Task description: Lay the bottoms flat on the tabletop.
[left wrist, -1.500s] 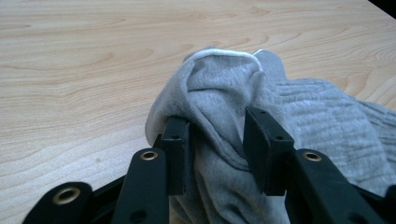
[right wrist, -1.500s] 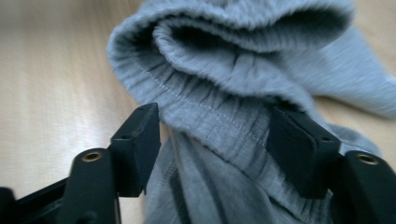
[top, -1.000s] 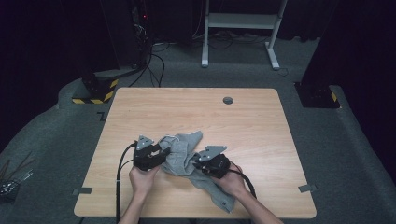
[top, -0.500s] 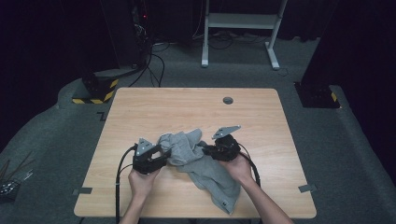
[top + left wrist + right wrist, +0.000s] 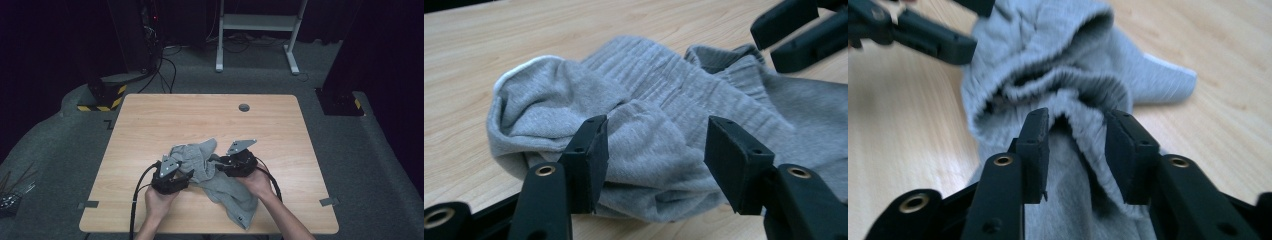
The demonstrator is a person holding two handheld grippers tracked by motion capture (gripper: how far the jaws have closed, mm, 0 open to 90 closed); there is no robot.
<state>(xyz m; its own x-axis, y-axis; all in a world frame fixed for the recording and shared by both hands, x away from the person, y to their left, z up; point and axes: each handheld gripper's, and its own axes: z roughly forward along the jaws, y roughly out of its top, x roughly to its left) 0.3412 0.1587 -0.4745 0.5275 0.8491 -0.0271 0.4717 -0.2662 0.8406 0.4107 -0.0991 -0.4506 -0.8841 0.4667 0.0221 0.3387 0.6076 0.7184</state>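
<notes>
A pair of grey sweatpants (image 5: 220,175) lies bunched on the near middle of the wooden table (image 5: 150,120), mid-arranging by the look of it. The left gripper (image 5: 654,150) stands wide, its jaws having just opened further, a fold between them but not pinched. The right gripper (image 5: 1075,150) has just been opening too; the waistband hem sits loose between its jaws. Next, each needs a fresh pinch on an edge. The garment's full outline is hard to read under the folds
</notes>
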